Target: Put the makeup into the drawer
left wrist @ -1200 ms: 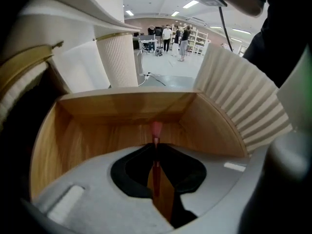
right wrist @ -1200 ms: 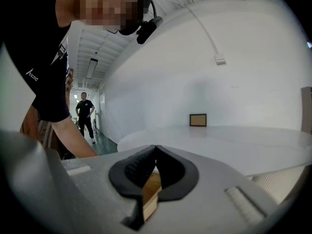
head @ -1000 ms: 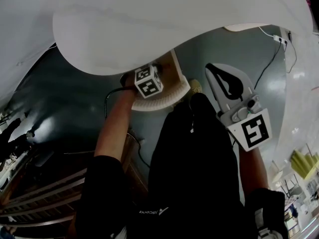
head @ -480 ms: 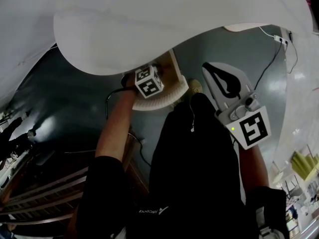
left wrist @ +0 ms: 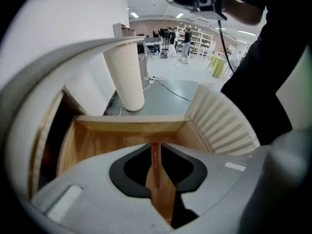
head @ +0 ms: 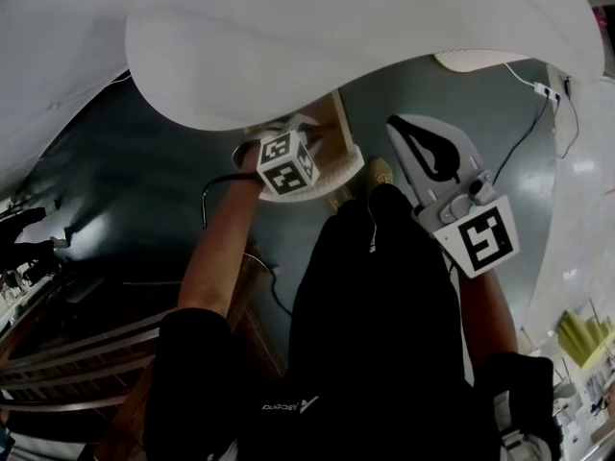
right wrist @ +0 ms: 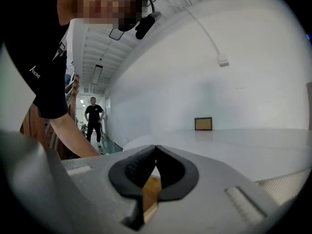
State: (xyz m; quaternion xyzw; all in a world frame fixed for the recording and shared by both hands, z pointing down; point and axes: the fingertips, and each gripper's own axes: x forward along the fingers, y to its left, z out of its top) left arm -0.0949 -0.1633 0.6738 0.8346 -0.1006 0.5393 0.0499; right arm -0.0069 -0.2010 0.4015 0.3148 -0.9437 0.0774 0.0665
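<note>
The open wooden drawer has a white ribbed front, seen under the white table top in the head view as a curved white drawer front. My left gripper reaches into the drawer, its jaws shut on a thin red-orange makeup stick that stands upright between the pads. In the head view only its marker cube shows. My right gripper hangs outside the drawer to the right, shut with nothing in it; its pads meet in the right gripper view.
The white table top overhangs the drawer. A white ribbed column leg stands beyond the drawer on the grey floor. Cables run over the floor. The person's dark clothing fills the lower head view. Another person stands far off.
The right gripper has drifted slightly left and up. The left gripper stays inside the drawer, hardly moved.
</note>
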